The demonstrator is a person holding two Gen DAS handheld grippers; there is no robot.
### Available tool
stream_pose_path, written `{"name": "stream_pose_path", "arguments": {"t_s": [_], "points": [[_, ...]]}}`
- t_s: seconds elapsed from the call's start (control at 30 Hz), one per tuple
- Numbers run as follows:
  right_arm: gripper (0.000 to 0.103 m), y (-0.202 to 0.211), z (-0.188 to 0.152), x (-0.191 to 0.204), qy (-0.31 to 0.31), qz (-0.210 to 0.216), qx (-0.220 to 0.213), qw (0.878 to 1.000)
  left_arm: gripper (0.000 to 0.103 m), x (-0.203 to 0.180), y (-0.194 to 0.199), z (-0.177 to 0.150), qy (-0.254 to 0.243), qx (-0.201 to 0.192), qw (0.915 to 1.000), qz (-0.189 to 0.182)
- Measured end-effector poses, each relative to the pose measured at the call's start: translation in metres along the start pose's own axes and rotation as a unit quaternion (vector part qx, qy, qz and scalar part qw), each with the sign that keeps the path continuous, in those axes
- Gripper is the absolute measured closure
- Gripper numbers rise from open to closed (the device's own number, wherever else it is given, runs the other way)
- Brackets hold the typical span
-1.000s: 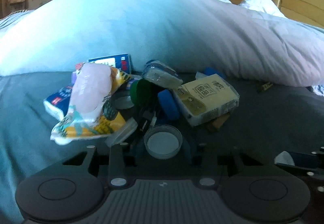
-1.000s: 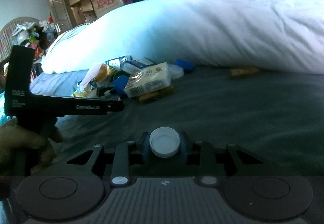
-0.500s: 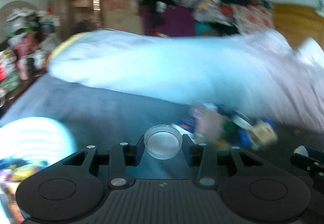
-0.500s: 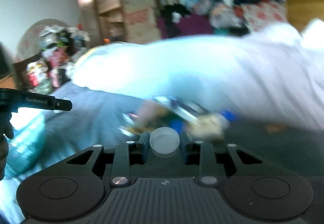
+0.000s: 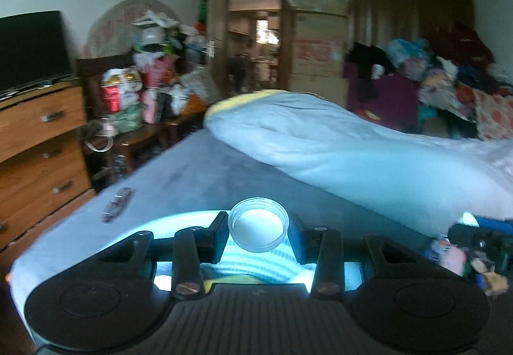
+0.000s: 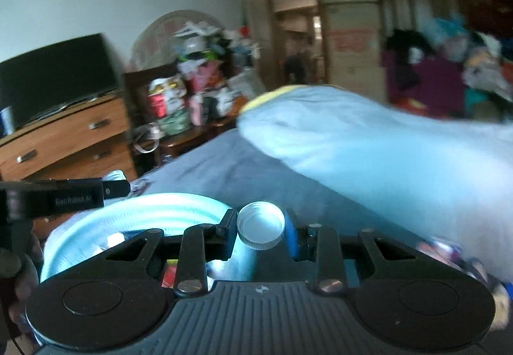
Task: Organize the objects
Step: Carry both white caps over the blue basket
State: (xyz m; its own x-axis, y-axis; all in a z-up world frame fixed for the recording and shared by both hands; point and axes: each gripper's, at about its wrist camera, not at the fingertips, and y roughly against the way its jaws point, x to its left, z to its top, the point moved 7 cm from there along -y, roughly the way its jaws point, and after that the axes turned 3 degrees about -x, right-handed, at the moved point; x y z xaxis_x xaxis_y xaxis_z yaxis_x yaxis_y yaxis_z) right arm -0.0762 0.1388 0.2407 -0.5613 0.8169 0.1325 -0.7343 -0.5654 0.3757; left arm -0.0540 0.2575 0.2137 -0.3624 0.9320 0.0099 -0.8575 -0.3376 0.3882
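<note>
Cluttered bedroom here – a grey bed sheet (image 5: 205, 172) with a big pale blue duvet (image 5: 336, 156) heaped across it, a wooden dresser (image 5: 35, 143) with a dark TV on top off to the left, cardboard boxes and piles of clothes at the back. Everything's a bit blurry.

The left gripper (image 5: 258, 234) has its two fingers pinching a clear plastic lid (image 5: 258, 228), open side facing the camera, wedged squarely between the pads. Right under it sits a light blue basket (image 5: 256, 262) with a striped rim. A small dark object (image 5: 117, 204) lies on the sheet near the bed's left edge, too blurred to identify.

Same deal on the other side – the right gripper (image 6: 261, 231) is clamped on a white bottle cap (image 6: 261, 225), hollow side up, sitting between the black finger and the blue pad (image 6: 290, 238). The basket's rim (image 6: 144, 207) curves just below and left of it, and the left gripper's arm pokes in from the left edge above that rim.
</note>
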Motion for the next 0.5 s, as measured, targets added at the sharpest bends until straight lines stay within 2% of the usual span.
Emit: {"name": "stream_pose_path", "arguments": {"t_s": [0.1,0.23,0.33,0.5], "points": [[0.071,-0.024,0.016,0.034,0.019,0.014,0.014,1.0,0.061,0.046,0.004,0.007,0.006,0.007,0.9998,0.019],[0.071,-0.049,0.025,0.071,0.043,0.027,0.031,0.998,0.061,0.087,0.004,0.003,0.021,0.023,0.9991,0.03],[0.071,-0.063,0.023,0.095,0.061,0.034,0.042,0.997,0.061,0.1,0.003,-0.008,0.032,0.032,0.9984,0.033],[0.071,-0.073,0.018,0.118,0.079,0.037,0.052,0.995,0.061,0.1,-0.008,-0.024,0.04,0.042,0.9978,0.032]]}}
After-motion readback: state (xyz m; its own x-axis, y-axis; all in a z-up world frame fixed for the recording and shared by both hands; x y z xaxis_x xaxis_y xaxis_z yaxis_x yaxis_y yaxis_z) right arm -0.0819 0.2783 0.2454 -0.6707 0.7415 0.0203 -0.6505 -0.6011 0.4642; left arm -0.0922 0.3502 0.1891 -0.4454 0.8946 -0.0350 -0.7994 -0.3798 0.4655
